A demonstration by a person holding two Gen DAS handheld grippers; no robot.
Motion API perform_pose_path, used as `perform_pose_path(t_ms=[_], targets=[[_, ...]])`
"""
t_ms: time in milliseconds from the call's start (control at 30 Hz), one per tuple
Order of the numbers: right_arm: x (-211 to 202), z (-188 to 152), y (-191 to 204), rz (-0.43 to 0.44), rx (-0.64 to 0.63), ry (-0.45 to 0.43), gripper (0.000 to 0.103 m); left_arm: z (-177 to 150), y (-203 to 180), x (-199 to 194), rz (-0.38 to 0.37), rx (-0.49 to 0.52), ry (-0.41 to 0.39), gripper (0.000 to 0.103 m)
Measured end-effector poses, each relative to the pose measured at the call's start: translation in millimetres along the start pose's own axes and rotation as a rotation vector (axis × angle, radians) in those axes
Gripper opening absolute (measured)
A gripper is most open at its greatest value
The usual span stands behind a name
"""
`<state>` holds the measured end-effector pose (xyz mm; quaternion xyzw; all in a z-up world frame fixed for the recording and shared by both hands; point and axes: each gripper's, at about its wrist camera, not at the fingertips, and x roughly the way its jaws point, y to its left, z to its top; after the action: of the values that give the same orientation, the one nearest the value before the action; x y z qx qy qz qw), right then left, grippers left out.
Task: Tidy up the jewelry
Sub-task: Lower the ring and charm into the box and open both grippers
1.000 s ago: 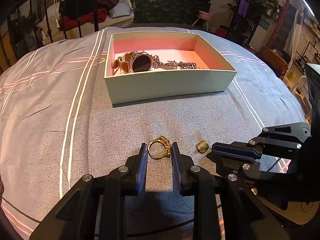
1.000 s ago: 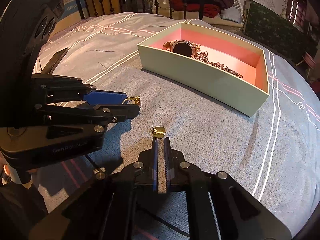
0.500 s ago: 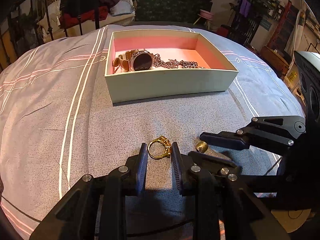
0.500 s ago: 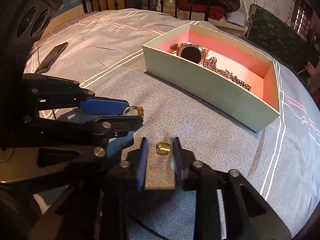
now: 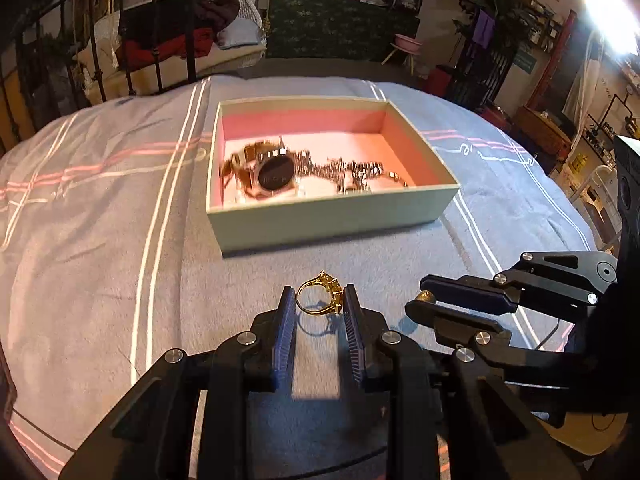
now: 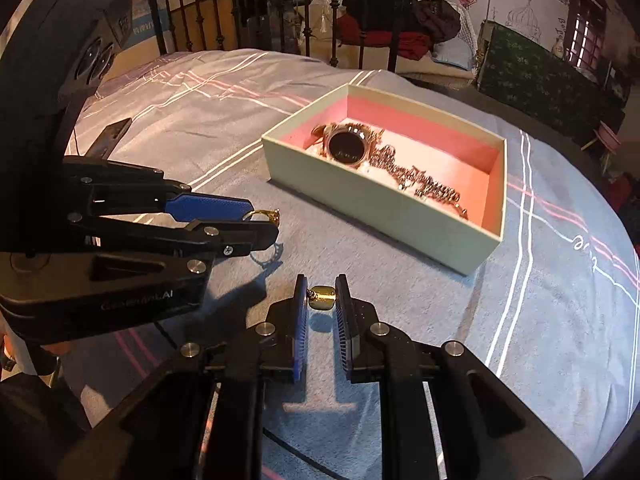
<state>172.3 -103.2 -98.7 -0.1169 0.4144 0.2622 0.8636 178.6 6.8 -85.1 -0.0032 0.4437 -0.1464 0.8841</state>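
Left hand-held gripper (image 5: 318, 304): blue ribbed pads pinch a gold ring with a yellow stone (image 5: 320, 295), lifted clear of the grey striped bedspread (image 5: 100, 240); the ring's shadow lies below it. Right hand-held gripper (image 6: 321, 298), at 3 o'clock of the left: pads pinch a small gold barrel-shaped bead (image 6: 321, 297). Its jaws have just been opening, then closing onto the bead. Pale green cardboard box with pink lining (image 5: 332, 216), at 12 o'clock, holds a rose-gold round watch (image 5: 274, 174) and a chain (image 5: 356, 170). Casing lettering partly legible: "…AI".

Watch (image 5: 276, 174) and chain (image 5: 356, 170) in box (image 5: 332, 216) on bedspread (image 5: 100, 240), railing (image 5: 24, 64) behind
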Motion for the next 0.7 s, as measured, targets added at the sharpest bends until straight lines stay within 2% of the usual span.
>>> perform_pose_path(t_ms=[167, 333, 500, 700], targets=[[-10.8, 41.2, -19.6, -0.051, -0.004, -0.082, 0.015, 56.0, -5.0, -10.1, 0.043, 0.027, -0.101, 0.024], [-3.7, 75.1, -46.8, -0.091, 0.053, -0.117, 0.015, 100.4, -6.9, 8.7, 0.064, 0.005, -0.098, 0.024], [8.1, 88.9, -65.2, -0.121, 0.090, -0.098, 0.015, 115.2, -7.5, 28.2, 0.084, -0.021, -0.064, 0.024], [25.5, 83.1, -73.8, -0.143, 0.088, -0.042, 0.015, 118.0, -2.5, 40.5, 0.090, -0.046, -0.038, 0.024]])
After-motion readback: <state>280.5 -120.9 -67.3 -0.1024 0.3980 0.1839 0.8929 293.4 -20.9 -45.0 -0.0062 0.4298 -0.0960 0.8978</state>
